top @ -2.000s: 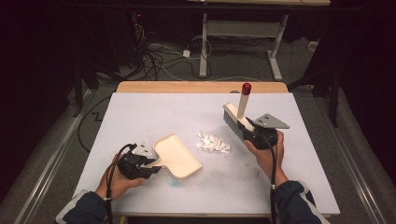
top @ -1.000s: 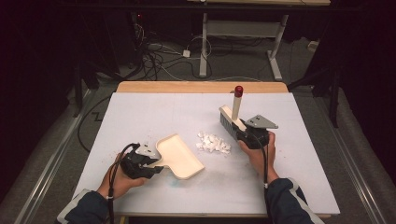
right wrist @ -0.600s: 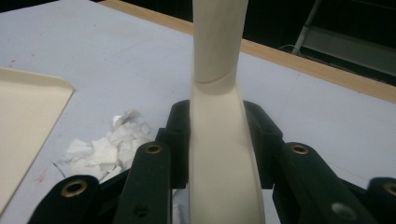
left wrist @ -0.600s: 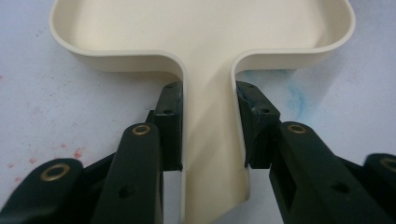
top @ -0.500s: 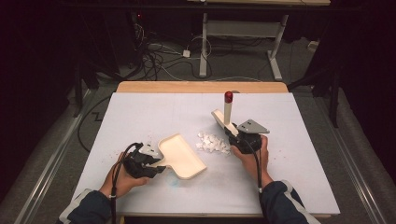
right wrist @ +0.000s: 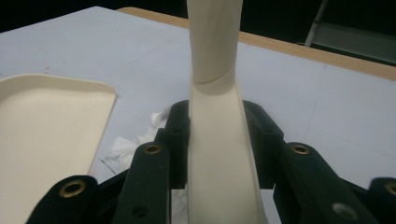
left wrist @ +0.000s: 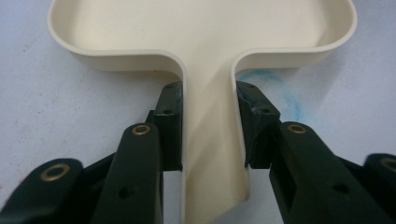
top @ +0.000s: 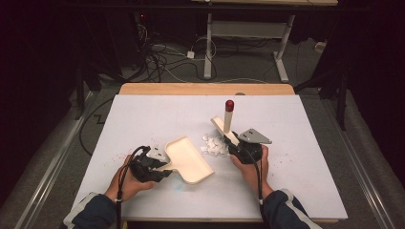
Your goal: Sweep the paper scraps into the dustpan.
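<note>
My left gripper [top: 160, 169] is shut on the handle of a cream dustpan [top: 188, 160], which lies flat on the white table at front centre. In the left gripper view both pads [left wrist: 170, 121] press the dustpan's narrow handle [left wrist: 210, 140]. My right gripper [top: 235, 143] is shut on a cream brush [top: 228, 117] whose red-tipped handle stands up. The brush head rests at the right edge of a small pile of white paper scraps [top: 214, 144], just right of the pan's mouth. In the right gripper view the brush [right wrist: 217, 140] rises between the jaws, with the scraps [right wrist: 126, 149] and pan [right wrist: 46, 126] at left.
A white sheet covers the table [top: 143, 119], with a wooden strip [top: 205, 89] along the far edge. Cables [top: 162, 52] and a desk frame [top: 282, 52] lie on the dark floor beyond. A faint blue smear [left wrist: 280, 88] marks the sheet beside the pan's handle.
My right gripper has carried the brush leftward and slightly down, from the table's right side up to the scrap pile. The left gripper and dustpan have hardly moved.
</note>
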`<action>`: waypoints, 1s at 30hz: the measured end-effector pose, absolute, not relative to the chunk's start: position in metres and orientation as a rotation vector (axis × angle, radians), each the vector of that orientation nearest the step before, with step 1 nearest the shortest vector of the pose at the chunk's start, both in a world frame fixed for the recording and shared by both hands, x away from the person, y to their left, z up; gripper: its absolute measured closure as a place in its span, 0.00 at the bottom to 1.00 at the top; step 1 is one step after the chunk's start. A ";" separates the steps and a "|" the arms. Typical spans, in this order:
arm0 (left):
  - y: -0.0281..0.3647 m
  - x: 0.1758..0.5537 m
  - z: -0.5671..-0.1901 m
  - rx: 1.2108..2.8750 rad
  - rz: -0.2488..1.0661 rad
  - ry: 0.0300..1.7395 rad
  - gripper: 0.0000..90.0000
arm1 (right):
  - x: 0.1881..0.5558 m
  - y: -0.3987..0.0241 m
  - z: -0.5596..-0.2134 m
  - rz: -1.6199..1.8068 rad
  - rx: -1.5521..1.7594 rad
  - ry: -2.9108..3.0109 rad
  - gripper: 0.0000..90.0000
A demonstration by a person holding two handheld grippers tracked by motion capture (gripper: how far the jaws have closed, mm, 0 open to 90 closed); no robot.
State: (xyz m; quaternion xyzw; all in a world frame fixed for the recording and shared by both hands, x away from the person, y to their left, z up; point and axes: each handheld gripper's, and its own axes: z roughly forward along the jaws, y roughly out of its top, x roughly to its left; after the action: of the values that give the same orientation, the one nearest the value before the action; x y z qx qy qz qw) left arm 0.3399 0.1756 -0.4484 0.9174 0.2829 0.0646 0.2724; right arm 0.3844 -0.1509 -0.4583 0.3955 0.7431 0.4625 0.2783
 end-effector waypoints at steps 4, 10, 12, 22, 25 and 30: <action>0.172 0.341 -0.449 2.473 0.170 0.752 0.71 | 0.380 -0.145 -0.458 1.257 1.047 1.999 0.75; 0.170 0.341 -0.451 2.476 0.165 0.750 0.71 | 0.374 -0.131 -0.460 1.257 1.055 1.979 0.75; 0.169 0.341 -0.451 2.477 0.167 0.750 0.71 | 0.371 -0.126 -0.460 1.275 1.043 1.981 0.75; 0.162 0.339 -0.452 2.469 0.164 0.751 0.71 | 0.361 -0.101 -0.461 1.326 0.997 2.017 0.75; 0.158 0.339 -0.452 2.468 0.168 0.755 0.71 | 0.354 -0.094 -0.459 1.356 0.970 2.053 0.75; 0.155 0.338 -0.452 2.462 0.168 0.766 0.71 | 0.344 -0.084 -0.457 1.382 0.915 2.083 0.75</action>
State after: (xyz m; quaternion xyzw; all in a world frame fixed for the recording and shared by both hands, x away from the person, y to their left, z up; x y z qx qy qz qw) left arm 0.3383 0.1554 -0.4515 0.9160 0.2849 0.0626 0.2754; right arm 0.3438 -0.0836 -0.4566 0.3339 0.7602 0.5043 0.2374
